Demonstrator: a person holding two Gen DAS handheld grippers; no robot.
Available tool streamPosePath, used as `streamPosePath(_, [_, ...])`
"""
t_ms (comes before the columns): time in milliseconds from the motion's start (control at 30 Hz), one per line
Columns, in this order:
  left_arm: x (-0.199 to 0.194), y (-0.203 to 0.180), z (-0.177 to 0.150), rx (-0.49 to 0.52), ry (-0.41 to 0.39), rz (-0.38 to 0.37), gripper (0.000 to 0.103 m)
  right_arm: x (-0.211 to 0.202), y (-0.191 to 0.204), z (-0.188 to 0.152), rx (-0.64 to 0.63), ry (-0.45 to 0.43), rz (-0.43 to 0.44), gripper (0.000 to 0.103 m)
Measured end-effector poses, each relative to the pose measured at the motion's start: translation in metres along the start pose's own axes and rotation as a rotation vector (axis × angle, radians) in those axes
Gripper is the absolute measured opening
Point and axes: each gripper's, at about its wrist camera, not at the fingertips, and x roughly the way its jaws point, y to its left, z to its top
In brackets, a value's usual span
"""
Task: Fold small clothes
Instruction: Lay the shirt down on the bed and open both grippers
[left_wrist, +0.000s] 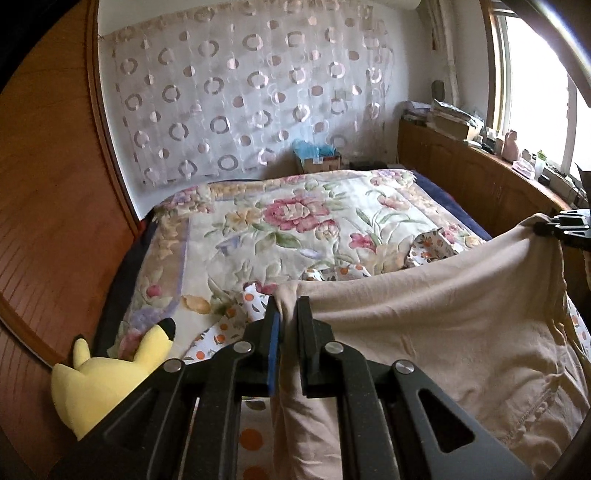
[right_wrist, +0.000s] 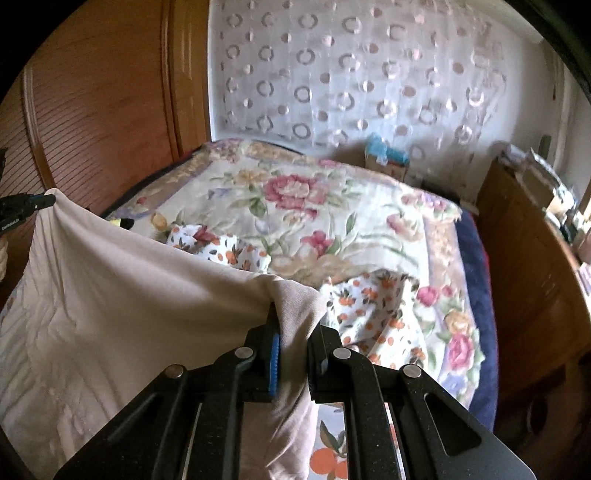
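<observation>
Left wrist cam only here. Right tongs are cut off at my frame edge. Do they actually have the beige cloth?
Observer: Yes. The right tongs are shut on a bunched corner of the beige cloth.
Operator: What's on the bed beside that corner?
Observer: An orange-print garment lies crumpled on the floral quilt, just right of the tongs.
Operator: My end visible from there?
Observer: Yes. The left tongs pinch the far corner, with the cloth sagging between the two.

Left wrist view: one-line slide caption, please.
Both grippers, left and right, hold a beige garment stretched above the floral bedspread.
</observation>
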Motion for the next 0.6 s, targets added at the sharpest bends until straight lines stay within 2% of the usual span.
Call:
streamPosePath(67, [0.004,0.003,0.000,-0.008,0.014,-0.004,0.011,-0.001,-0.002,-0.006,0.013,0.015,-0.022,0.024])
streamPosePath(100, [0.007,0.006,0.002,-0.010,0.017,-0.011,0.017,-0.001,-0.003,-0.006,0.023,0.023,-0.030,0.029])
streamPosePath(133, [0.004,0.006,-0.001,-0.017,0.021,-0.024,0.031,0.000,-0.005,-0.008,0.035,0.026,-0.032,0.031])
streamPosePath(200, [-0.005,0.008,-0.009,-0.032,0.017,-0.055,0.046,-0.014,-0.005,-0.013,0.058,0.020,-0.034,0.039])
streamPosePath(267, [-0.012,0.008,-0.017,-0.035,0.021,-0.074,0.055,-0.033,-0.002,-0.023,0.070,0.009,-0.032,0.040])
streamPosePath(333, [-0.018,0.008,-0.029,-0.035,0.028,-0.086,0.069,-0.050,0.003,-0.041,0.085,0.001,-0.020,0.040])
streamPosePath(600, [-0.042,0.000,-0.080,-0.034,0.082,-0.075,0.072,-0.092,0.018,-0.113,0.127,0.058,0.048,0.040])
